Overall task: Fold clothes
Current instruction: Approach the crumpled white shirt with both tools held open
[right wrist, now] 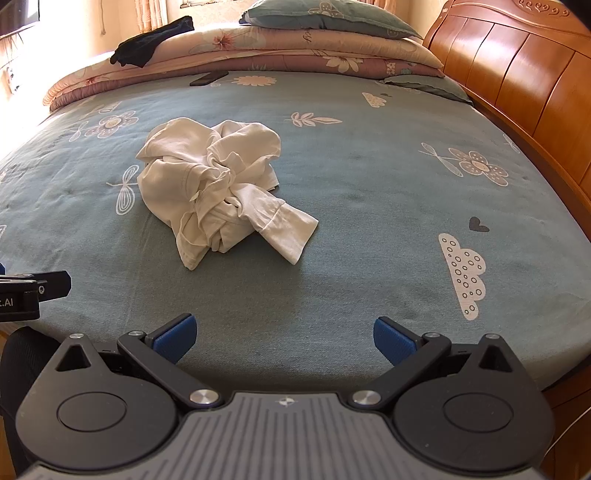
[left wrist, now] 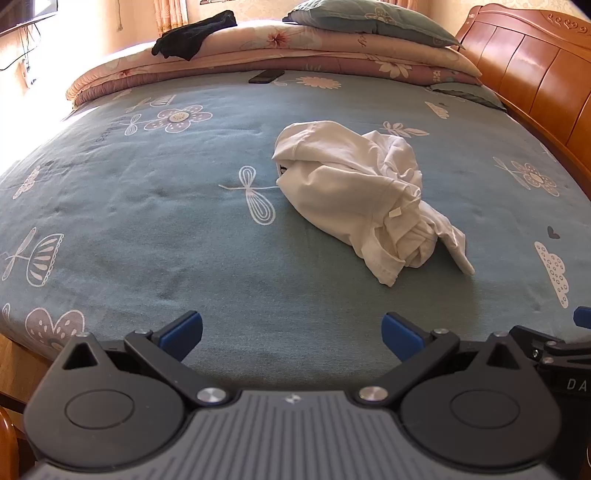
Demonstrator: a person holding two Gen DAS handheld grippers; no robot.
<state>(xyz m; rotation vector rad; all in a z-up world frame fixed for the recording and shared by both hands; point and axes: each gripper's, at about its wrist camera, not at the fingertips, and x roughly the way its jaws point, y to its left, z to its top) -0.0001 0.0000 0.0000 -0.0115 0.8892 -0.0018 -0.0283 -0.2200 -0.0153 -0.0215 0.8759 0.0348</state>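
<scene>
White shirt (left wrist: 364, 199): it's being left in a crumpled heap around the middle of the bed, one sleeve being poked out toward the near edge. Nothing is being folded yet.
Bedsheet (left wrist: 147, 221): blue-green cotton with flower prints, being used as the folding surface.
Left gripper (left wrist: 291, 334): being held wide, nothing between the blue pads, hovering over the near edge and well apart from the shirt, which sits far and to the right of it.
Right gripper (right wrist: 284, 338): also being held wide and empty, shirt far and to the left.
Far end: a black garment (left wrist: 194, 35) is being left on the stacked quilts (left wrist: 332, 51), and a phone (left wrist: 266, 76) is lying on the sheet in front of them.
Risk 1: several layers are probably being pinched together if the heap gets grabbed blind, so it'd come up as a lump.
Risk 2: the bedsheet is likely being caught along with the shirt if the pads go too deep.
Risk 3: the tangled sleeve may be getting twisted tighter if only one end is pulled.
</scene>
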